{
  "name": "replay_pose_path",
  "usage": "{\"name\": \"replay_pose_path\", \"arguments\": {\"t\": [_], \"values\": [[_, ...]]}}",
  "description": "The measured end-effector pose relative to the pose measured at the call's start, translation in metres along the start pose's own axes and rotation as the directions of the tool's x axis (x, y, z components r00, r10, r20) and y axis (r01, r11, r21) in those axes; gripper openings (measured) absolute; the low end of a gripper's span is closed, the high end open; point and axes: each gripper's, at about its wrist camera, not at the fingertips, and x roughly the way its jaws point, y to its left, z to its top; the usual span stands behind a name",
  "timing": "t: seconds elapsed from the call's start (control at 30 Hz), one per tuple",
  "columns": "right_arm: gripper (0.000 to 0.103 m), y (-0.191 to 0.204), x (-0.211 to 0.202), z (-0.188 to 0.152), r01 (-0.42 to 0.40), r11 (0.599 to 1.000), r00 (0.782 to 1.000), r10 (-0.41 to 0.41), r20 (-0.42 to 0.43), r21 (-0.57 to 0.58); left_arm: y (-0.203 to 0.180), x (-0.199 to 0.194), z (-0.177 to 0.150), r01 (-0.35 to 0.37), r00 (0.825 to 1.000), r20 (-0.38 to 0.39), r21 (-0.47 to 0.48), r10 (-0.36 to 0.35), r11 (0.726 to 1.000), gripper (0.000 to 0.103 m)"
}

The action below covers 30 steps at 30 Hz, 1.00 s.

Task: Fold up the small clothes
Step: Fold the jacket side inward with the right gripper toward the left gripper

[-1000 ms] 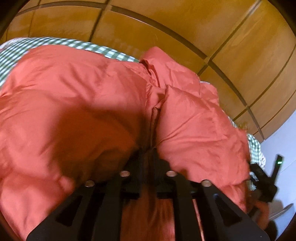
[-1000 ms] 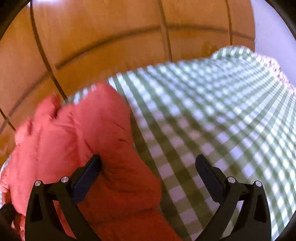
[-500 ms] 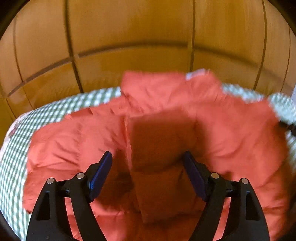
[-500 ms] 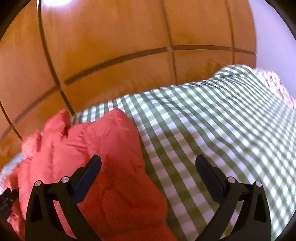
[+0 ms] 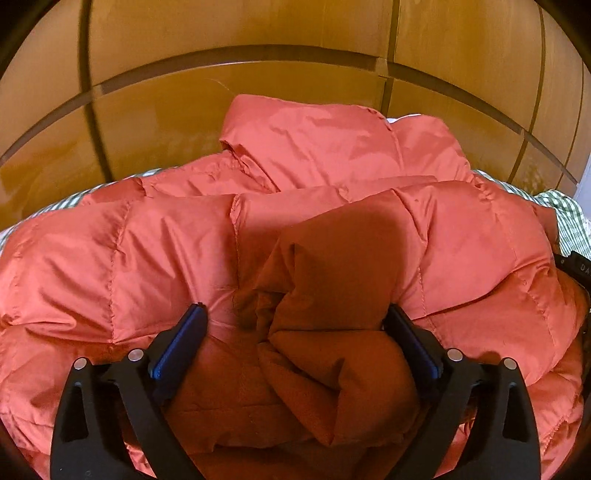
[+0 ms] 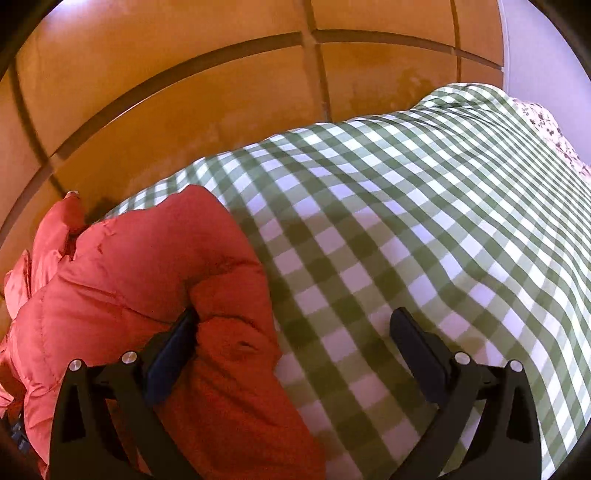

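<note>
Left wrist view: my left gripper (image 5: pixel 295 332) stands with its jaws spread wide, pinching nothing. Between them rises a bunched fold of the red quilted jacket (image 5: pixel 155 258), which fills the middle and lower frame; its collar end lies toward the upper centre, against the wooden panelling (image 5: pixel 258 33). A sliver of the green checked cloth (image 5: pixel 569 218) shows at the right edge.

Right wrist view: my right gripper (image 6: pixel 291 332) is likewise spread and holds nothing. Its left finger (image 6: pixel 173 343) presses into the jacket's edge (image 6: pixel 129 277) in the lower left of the frame; its right finger (image 6: pixel 417 343) stands over bare checked cloth (image 6: pixel 406 221).

Step in hand, as I judge it: between grasps, partway through the fold, with the jacket doubled over on itself but puffy and not yet flat. The next move calls for closing on a fresh hem or side edge, and, because the padding looks springy, pressing the fold down so it keeps.

Only the left view shows the jacket's whole spread and its raised fold. Only the right view shows the open cloth beside the jacket, and a patterned fabric (image 6: pixel 550 136) at the upper right.
</note>
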Motion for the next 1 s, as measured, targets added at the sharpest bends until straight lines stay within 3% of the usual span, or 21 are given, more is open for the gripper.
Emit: {"name": "replay_pose_path", "arguments": {"t": [0.13, 0.3, 0.4, 0.5, 0.63, 0.8, 0.93, 1.0], "values": [[0.101, 0.004, 0.006, 0.004, 0.008, 1.000, 1.000, -0.008, -0.011, -0.016, 0.002, -0.003, -0.002, 0.000, 1.000, 0.000, -0.001, 0.000, 1.000, 0.097], [0.101, 0.000, 0.005, 0.005, -0.016, 1.000, 0.999, 0.016, -0.030, -0.010, -0.007, -0.018, -0.002, -0.066, 0.998, -0.010, 0.008, 0.066, 0.998, 0.099], [0.101, 0.005, -0.003, 0.004, 0.011, 0.997, 0.998, -0.015, -0.057, -0.073, -0.007, -0.045, -0.013, -0.062, 0.998, -0.023, 0.013, 0.062, 0.998, 0.099], [0.101, 0.009, -0.029, -0.001, 0.066, 0.985, 0.997, -0.071, -0.026, -0.159, -0.007, -0.069, -0.029, -0.041, 0.998, -0.045, 0.033, 0.043, 0.999, 0.099], [0.101, 0.007, -0.074, -0.026, 0.027, 0.981, 0.999, -0.034, -0.038, -0.190, 0.000, -0.093, -0.057, -0.059, 0.994, -0.088, 0.055, 0.063, 0.997, 0.099], [0.101, -0.002, -0.112, -0.073, -0.041, 0.970, 0.997, 0.026, -0.066, -0.238, 0.019, -0.126, -0.090, -0.084, 0.992, -0.094, -0.015, 0.082, 0.996, 0.099], [0.101, -0.003, -0.106, -0.103, -0.020, 0.958, 0.996, -0.004, -0.086, -0.285, 0.034, -0.134, -0.114, -0.097, 0.988, -0.127, -0.072, 0.087, 0.993, 0.099], [0.101, -0.009, -0.104, -0.108, -0.039, 0.964, 0.997, 0.019, -0.077, -0.262, 0.038, -0.136, -0.124, -0.089, 0.988, -0.136, -0.091, 0.076, 0.992, 0.099]]}}
